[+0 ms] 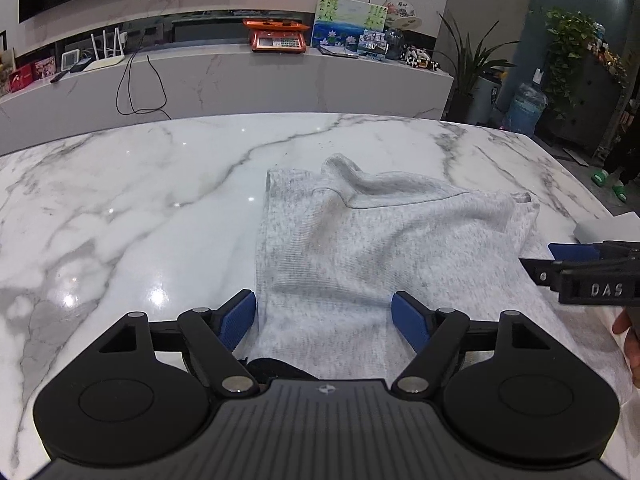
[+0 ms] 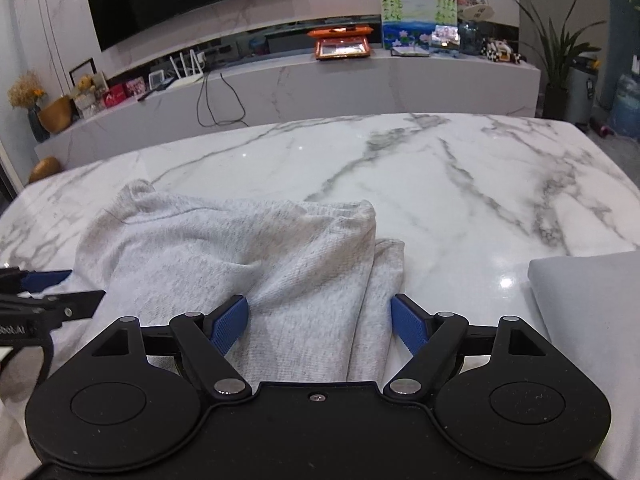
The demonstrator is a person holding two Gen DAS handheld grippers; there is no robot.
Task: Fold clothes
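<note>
With the grey garment (image 1: pixel 360 240) lying partly folded and rumpled on the marble table (image 1: pixel 140 200), both the left gripper (image 1: pixel 324 320) and right gripper (image 2: pixel 320 322) hover over its near edge, jaws released, so the next move is probably gripping that edge for another fold.

Open right tool (image 2: pixel 320 322) over grey garment (image 2: pixel 248 248)

Both wrist cameras look steeply down from close above the white marble bench (image 1: pixel 140 200), sharing the crumpled light-grey knit garment (image 1: pixel 340 240) and facing the far wall.
</note>
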